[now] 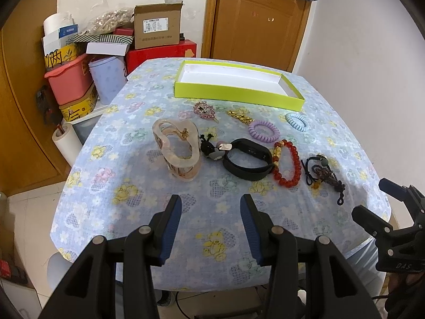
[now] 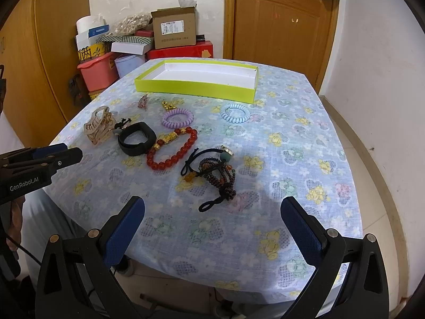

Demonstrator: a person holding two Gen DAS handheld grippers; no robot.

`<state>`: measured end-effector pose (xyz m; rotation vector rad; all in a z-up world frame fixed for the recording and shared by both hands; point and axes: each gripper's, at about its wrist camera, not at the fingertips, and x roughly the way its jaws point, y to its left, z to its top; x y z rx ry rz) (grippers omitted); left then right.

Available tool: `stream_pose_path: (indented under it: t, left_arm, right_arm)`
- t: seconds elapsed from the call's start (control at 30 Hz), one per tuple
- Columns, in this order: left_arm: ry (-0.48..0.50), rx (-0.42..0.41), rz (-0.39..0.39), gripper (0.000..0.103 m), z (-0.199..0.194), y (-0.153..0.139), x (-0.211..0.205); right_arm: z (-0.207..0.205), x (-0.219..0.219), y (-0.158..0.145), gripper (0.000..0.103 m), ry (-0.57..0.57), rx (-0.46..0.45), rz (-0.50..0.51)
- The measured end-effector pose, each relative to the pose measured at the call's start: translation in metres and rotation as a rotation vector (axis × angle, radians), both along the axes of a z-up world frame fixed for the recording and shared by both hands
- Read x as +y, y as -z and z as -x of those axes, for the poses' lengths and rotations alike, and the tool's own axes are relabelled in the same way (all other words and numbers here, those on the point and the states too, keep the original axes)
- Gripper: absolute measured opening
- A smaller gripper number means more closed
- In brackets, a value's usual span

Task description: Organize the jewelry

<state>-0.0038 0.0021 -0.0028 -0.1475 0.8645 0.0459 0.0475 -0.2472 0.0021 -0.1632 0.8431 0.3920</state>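
Jewelry lies spread over the floral tablecloth (image 1: 132, 212). From left: a clear hair claw (image 1: 176, 150), a black wristband (image 1: 248, 159), a red bead bracelet (image 1: 288, 162), a dark bead string with black cords (image 1: 325, 174). Behind them lie a pink brooch (image 1: 204, 110), gold beads (image 1: 240, 117), a purple coil tie (image 1: 263, 130) and a blue coil tie (image 1: 297, 122). A lime-green tray (image 1: 233, 94) with a white inside stands at the far edge, nothing in it. My left gripper (image 1: 211, 207) hangs open over the near edge. My right gripper (image 2: 212, 210) is open just before the bead string (image 2: 217, 178).
Boxes, a pink tub (image 1: 70, 81) and a cardboard carton (image 1: 156, 26) are stacked beyond the table's far left corner. A wooden door (image 1: 255, 18) stands behind. The tiled floor drops away at the table's right side (image 2: 372, 159). A person's trouser leg (image 2: 47, 218) shows at the near edge.
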Motion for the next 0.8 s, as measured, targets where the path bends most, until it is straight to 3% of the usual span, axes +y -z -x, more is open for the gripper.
stream_pose_path:
  t: [0.8]
  left_arm:
    - [-0.007, -0.002, 0.015, 0.048, -0.0009, 0.0003, 0.0003]
  right_arm:
    - [0.0, 0.0022, 0.0021, 0.102, -0.003, 0.003, 0.0]
